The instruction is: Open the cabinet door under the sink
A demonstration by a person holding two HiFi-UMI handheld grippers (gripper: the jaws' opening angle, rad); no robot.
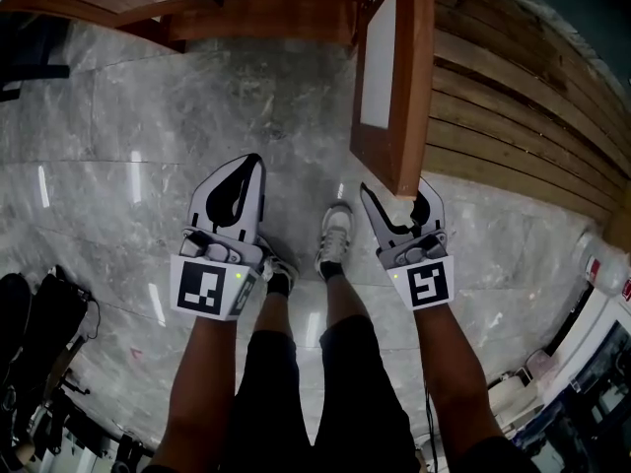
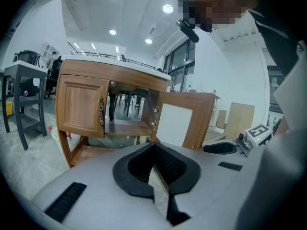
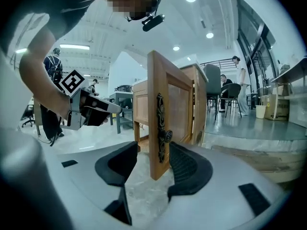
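Note:
The wooden cabinet point(image 2: 81, 107) stands ahead with its left door shut. Its right door point(image 1: 389, 67) is swung out wide, white inner panel point(image 2: 175, 123) showing. My right gripper point(image 1: 397, 193) straddles that door's free edge point(image 3: 156, 128). Its jaws are open, the left pad clear of the wood and the right pad beside the dark knob point(image 3: 166, 135). The left gripper point(image 1: 252, 163) hangs over the floor to the left of the door, shut with nothing between its pads point(image 2: 154, 145). The cabinet's inside looks hollow, with a low shelf.
Grey marble floor point(image 1: 148, 116) lies under both grippers. Wooden decking point(image 1: 523, 97) runs along the right. The person's shoes point(image 1: 335, 235) are between the grippers. Dark bags point(image 1: 39, 333) sit at lower left. A grey table point(image 2: 24, 95) stands left of the cabinet.

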